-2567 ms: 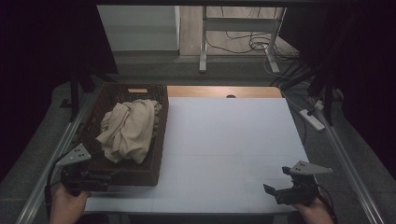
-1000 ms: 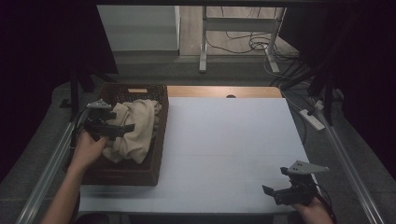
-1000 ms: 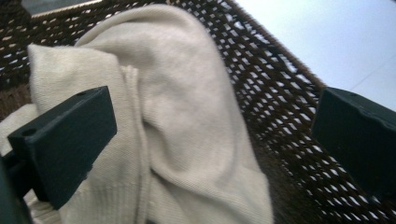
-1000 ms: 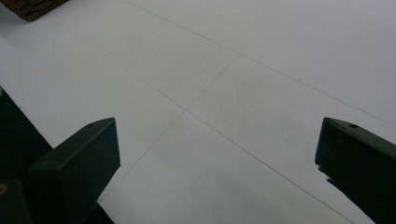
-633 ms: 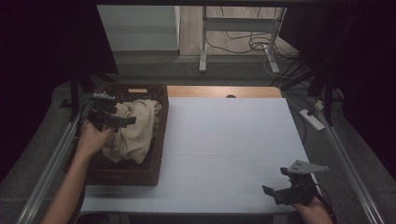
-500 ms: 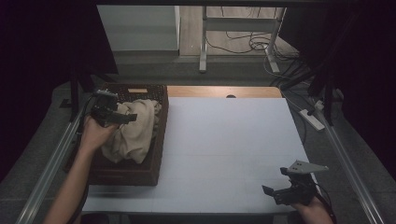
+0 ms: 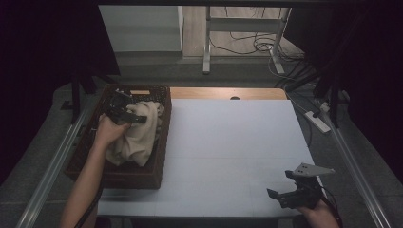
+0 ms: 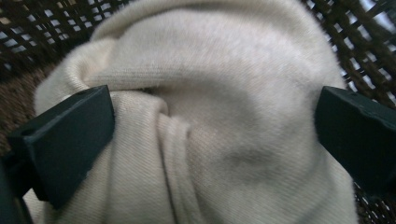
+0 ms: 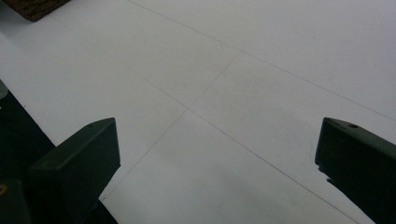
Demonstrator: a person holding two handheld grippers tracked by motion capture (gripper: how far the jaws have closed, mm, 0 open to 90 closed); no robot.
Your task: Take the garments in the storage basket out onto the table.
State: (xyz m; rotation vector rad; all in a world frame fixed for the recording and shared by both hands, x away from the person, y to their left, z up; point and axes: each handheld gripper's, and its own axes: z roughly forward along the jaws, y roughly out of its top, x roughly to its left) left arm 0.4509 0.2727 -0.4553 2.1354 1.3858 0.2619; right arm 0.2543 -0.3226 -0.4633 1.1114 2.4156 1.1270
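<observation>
Since the earliest frame, the left gripper [image 7: 127, 114] has moved from the table's near left corner forward into the basket [image 7: 161, 142], and over the last half second it has barely shifted; the right gripper [image 7: 290, 195] has stayed at the near right corner. Seen from above, the dark wicker basket sits on the left part of the white table [image 7: 233, 142], and a cream cloth [image 7: 138, 135] lies bunched inside it. The left hand [image 7: 110, 130] covers part of the cloth and hides the near wall of the basket behind the forearm. In the left gripper view, the jaws stand wide apart on either side of a rounded fold of the cloth [image 8: 219, 116], the left jaw touching it; the wicker [image 8: 42, 28] shows at the top corners. Whether the right jaw touches the cloth cannot be told. In the right gripper view, the jaws are spread over the bare tabletop [image 9: 243, 93] with nothing between them, and a corner of the basket [image 9: 32, 7] is cut off at the top left. Beyond the table, cables [image 7: 247, 45] lie on the floor, dim and hard to make out.
</observation>
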